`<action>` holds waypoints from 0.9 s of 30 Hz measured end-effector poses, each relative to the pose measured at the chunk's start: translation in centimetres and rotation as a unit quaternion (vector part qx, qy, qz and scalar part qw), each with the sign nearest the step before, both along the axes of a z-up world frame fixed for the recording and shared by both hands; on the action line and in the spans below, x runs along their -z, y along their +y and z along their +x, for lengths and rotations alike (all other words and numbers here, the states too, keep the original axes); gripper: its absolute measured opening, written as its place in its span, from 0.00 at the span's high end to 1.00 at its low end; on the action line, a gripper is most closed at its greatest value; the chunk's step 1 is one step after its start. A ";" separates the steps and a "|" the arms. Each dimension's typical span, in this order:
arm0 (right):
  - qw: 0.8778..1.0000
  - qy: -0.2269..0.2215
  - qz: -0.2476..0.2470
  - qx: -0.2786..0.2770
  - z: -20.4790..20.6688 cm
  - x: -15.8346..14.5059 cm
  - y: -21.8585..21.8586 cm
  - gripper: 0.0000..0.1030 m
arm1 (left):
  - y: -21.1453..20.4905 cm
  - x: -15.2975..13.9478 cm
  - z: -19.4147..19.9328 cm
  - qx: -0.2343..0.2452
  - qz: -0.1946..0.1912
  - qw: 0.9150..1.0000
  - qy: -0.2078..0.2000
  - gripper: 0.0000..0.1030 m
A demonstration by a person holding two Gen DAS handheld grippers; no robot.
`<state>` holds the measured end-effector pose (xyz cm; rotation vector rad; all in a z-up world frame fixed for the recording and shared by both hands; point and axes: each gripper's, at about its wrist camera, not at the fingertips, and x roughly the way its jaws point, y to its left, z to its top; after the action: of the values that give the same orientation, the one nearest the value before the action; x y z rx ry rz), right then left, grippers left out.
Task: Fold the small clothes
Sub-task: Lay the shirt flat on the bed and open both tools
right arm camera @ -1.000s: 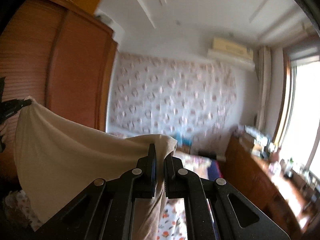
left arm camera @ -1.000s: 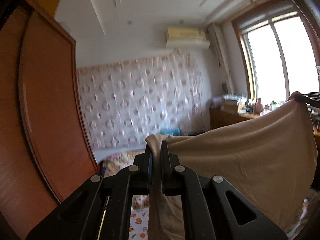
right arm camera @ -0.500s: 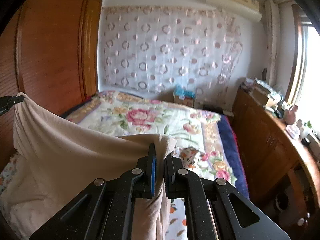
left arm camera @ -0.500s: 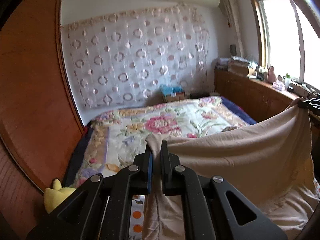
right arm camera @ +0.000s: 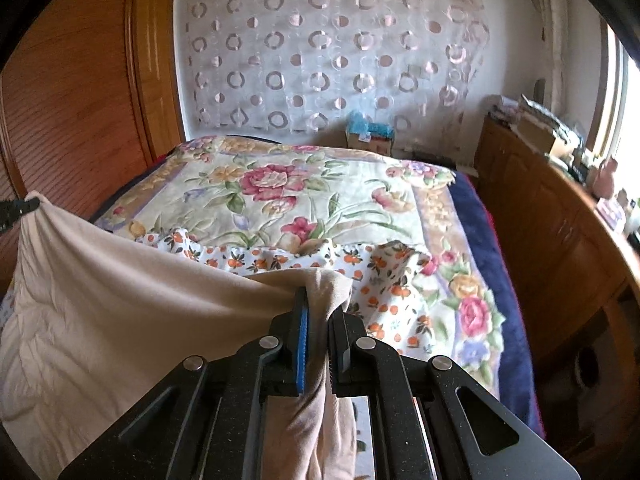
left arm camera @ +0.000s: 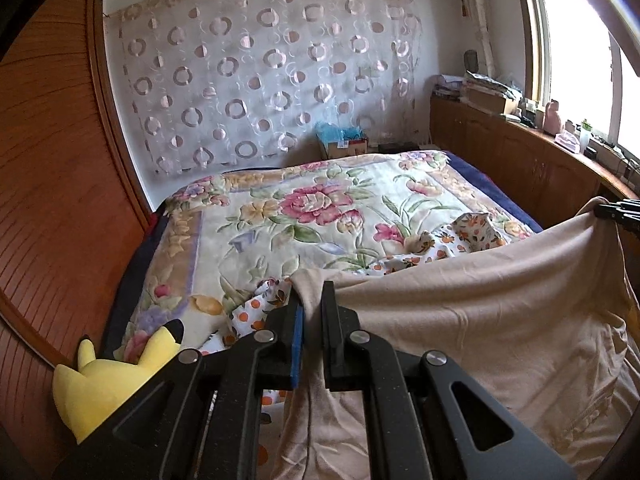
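Note:
A beige garment hangs stretched between my two grippers above the bed. My left gripper is shut on one top corner of it. My right gripper is shut on the other top corner of the beige garment. The right gripper's tip shows at the right edge of the left wrist view, and the left gripper's tip shows at the left edge of the right wrist view. The cloth's lower part sags onto the bed below.
A white cloth with orange print lies crumpled on the floral bedspread behind the garment. A yellow plush toy sits at the bed's left. A wooden wardrobe stands left, low wooden cabinets right.
Both grippers have tilted down from facing the ceiling and wall toward the bed, lowering the stretched beige garment, whose lower part now sags toward the bedspread.

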<state>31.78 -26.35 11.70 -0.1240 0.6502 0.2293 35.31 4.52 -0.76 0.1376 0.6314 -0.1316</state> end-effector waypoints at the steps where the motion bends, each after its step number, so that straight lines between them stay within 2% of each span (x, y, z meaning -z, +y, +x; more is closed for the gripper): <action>1: 1.000 -0.001 -0.004 0.006 -0.2 -0.2 0.0 0.82 | 0.1 0.2 0.5 0.004 -0.004 1.000 0.006 0.90; 3: 1.000 -0.002 -0.015 0.014 -0.8 -0.6 0.1 0.64 | 0.3 0.4 0.6 0.010 -0.013 1.000 0.016 0.83; 4: 1.000 -0.003 -0.015 0.013 -1.5 -0.5 0.1 0.61 | 0.3 0.6 0.4 0.010 -0.017 1.000 0.019 0.74; 7: 1.000 -0.004 -0.011 0.012 -3.9 -0.9 -0.2 0.60 | 0.7 0.8 -0.6 0.015 -0.030 0.999 0.022 0.56; 10: 1.000 0.010 -0.001 0.003 -7.0 -0.1 -0.8 0.59 | 0.8 1.5 -1.8 0.024 -0.029 0.999 0.037 0.48; 17: 0.998 0.056 0.024 0.001 -11.2 1.8 -2.8 0.59 | 1.8 4.0 -6.0 0.046 -0.045 0.995 0.075 0.46; 19: 0.997 0.067 0.029 0.010 -11.9 2.3 -3.7 0.59 | 2.0 4.8 -6.9 0.049 -0.049 0.994 0.085 0.31; 20: 0.997 0.072 0.028 0.015 -11.9 2.6 -4.0 0.59 | 2.1 5.2 -7.4 0.050 -0.052 0.993 0.090 0.29; 23: 0.996 0.089 0.024 0.024 -12.6 3.3 -4.9 0.59 | 2.4 6.0 -8.0 0.044 -0.046 0.993 0.100 0.29; 27: 0.995 0.089 0.041 0.026 -14.0 2.5 -5.6 0.59 | 3.0 6.8 -8.4 0.021 -0.046 0.993 0.105 0.29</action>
<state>17.75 -31.98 9.19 -0.0068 0.8185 0.2174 26.87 7.48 -7.56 0.0476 0.8307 -0.2177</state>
